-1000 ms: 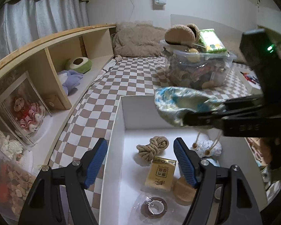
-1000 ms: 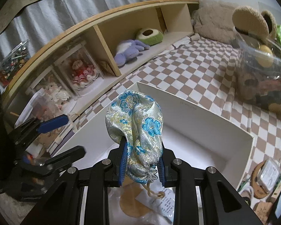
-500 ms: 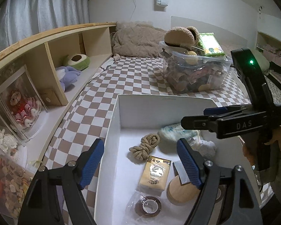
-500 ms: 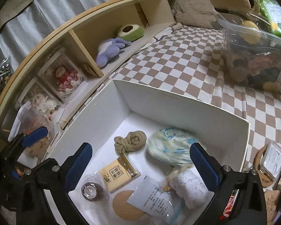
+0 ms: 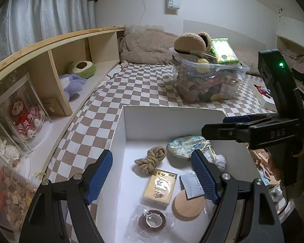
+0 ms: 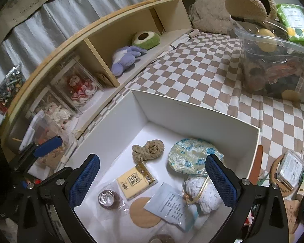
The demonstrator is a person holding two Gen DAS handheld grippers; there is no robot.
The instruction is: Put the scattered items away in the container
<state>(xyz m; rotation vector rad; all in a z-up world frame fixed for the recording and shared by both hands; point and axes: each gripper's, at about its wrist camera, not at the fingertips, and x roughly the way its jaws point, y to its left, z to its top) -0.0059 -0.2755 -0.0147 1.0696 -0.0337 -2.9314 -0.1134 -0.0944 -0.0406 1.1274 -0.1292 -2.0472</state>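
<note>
A white box [image 5: 172, 121] [image 6: 192, 111] sits on the checkered bed. Inside lie a blue floral pouch [image 5: 184, 144] [image 6: 190, 156], a coiled tan rope [image 5: 151, 159] [image 6: 148, 149], a yellow packet [image 5: 160, 188] [image 6: 134, 179], a wooden disc [image 5: 187, 205] [image 6: 143, 212], a tape roll in plastic [image 5: 152, 220] [image 6: 108, 198], a paper sachet [image 6: 170, 204] and a white fluffy item [image 6: 202, 190]. My left gripper [image 5: 152, 172] is open and empty above the box. My right gripper [image 6: 152, 180] is open and empty above it; it also shows in the left wrist view [image 5: 243, 125].
A clear bin of toys [image 5: 208, 81] [image 6: 273, 64] stands behind the box. A wooden shelf [image 5: 50, 70] [image 6: 111, 46] with plush toys runs along the left. Loose items [image 6: 289, 170] lie to the right of the box.
My right gripper opened and let go of the floral pouch, which dropped into the box and now lies flat there. Both grippers have pulled back slightly.
</note>
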